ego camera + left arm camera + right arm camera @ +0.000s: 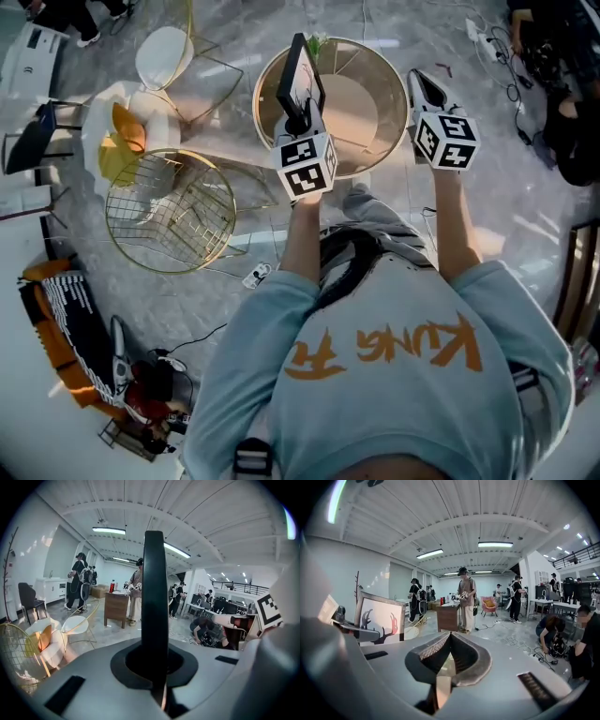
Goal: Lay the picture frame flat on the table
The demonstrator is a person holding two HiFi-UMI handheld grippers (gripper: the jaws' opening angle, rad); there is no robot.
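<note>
Dark picture frame: we clamp it upright in our left hand-held gripper; right hand-held gripper beside it, closed, empty.

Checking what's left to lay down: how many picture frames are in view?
1: the picture frame, clamped upright in the left gripper over the round table; others may be hidden.

Light blue sweatshirt, orange lettering, grey left gripper and right gripper, black-and-white marker cubes
</note>
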